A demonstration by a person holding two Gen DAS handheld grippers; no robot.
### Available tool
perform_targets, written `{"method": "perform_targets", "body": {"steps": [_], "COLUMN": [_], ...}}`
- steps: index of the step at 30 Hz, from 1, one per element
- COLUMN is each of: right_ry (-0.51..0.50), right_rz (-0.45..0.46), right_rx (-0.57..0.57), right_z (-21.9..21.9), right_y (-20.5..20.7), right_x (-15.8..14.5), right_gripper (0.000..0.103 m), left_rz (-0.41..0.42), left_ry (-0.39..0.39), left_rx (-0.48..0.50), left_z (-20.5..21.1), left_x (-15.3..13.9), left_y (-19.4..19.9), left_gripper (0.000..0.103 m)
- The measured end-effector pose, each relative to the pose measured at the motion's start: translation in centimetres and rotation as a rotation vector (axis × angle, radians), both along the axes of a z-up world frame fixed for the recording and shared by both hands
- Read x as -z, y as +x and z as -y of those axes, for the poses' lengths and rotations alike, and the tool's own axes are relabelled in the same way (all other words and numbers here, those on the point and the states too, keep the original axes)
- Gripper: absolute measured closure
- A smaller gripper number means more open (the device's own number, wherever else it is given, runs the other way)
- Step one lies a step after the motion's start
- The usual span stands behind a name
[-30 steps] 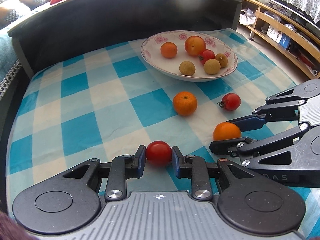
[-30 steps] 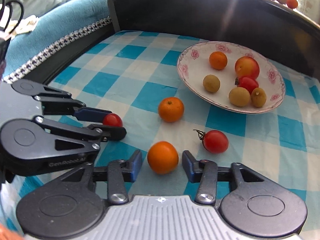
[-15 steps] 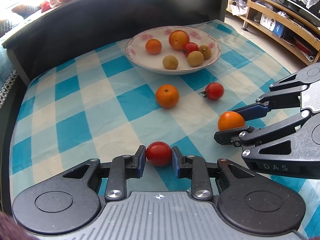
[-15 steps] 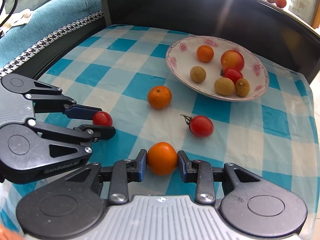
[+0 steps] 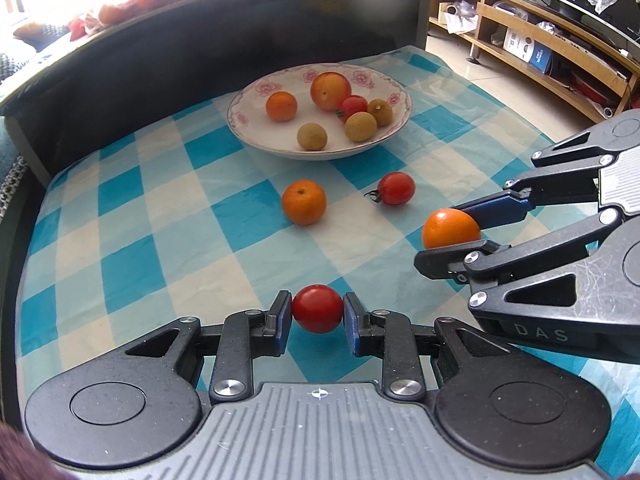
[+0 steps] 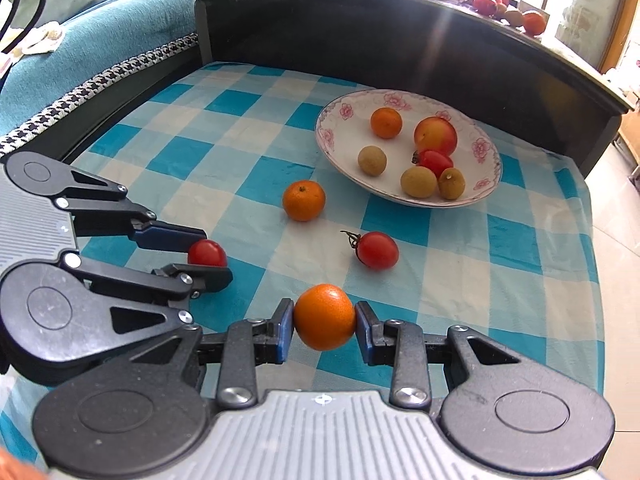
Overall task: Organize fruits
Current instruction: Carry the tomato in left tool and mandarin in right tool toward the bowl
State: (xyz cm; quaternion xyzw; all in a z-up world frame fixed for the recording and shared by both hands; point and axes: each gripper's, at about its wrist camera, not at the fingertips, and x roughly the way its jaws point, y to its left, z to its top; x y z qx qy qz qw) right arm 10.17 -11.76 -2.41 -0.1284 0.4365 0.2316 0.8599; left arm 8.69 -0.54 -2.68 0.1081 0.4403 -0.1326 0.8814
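We see the left hand-held gripper [image 5: 318, 314] pinching a small red tomato [image 5: 318, 309], round & glossy, low centre of the left wrist view. The right hand-held gripper [image 6: 325, 324] pinches a small orange [image 6: 325, 317], dimpled skin, low centre of its own view; pads press both sides.

Loose on the cloth mid-frame: a 2nd orange [image 5: 304, 202] w/ a stem dimple, & a stemmed tomato [image 5: 396, 188] just right of it, apart from each other. Above them, upper centre, the bowl [image 5: 256, 96], shallow, white w/ pink flower rim, holds an orange, a peach-like fruit, a red tomato & 3 tan round fruits.

The counter [image 5: 120, 248] wears a blue/white check cloth, slightly creased. Left half of the cloth is bare, w/ a wide gap between the loose fruit & the bowl. A dark curved wall [image 5: 160, 60] bounds the top & left edges; the cloth's right edge drops to a tiled floor [image 5: 500, 80]. Teal fabric w/ houndstooth trim [image 6: 100, 76] sits upper left in the right wrist view.
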Motion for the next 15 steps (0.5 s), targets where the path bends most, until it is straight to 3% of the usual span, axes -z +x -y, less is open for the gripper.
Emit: {"method": "perform_targets", "body": {"steps": [15], "right_ry": [0.033], "right_rz": [0.024], "right_rx": [0.005], "right_z": [0.30], "right_y": [-0.06], "right_x": [-0.86], "right_gripper": [0.068], "left_rz": [0.021], "left_ry": [0.001], "left_rx": [0.003], "left_z": [0.23], "left_x": [-0.74], "left_y": [0.17], "left_gripper": [0.068]}}
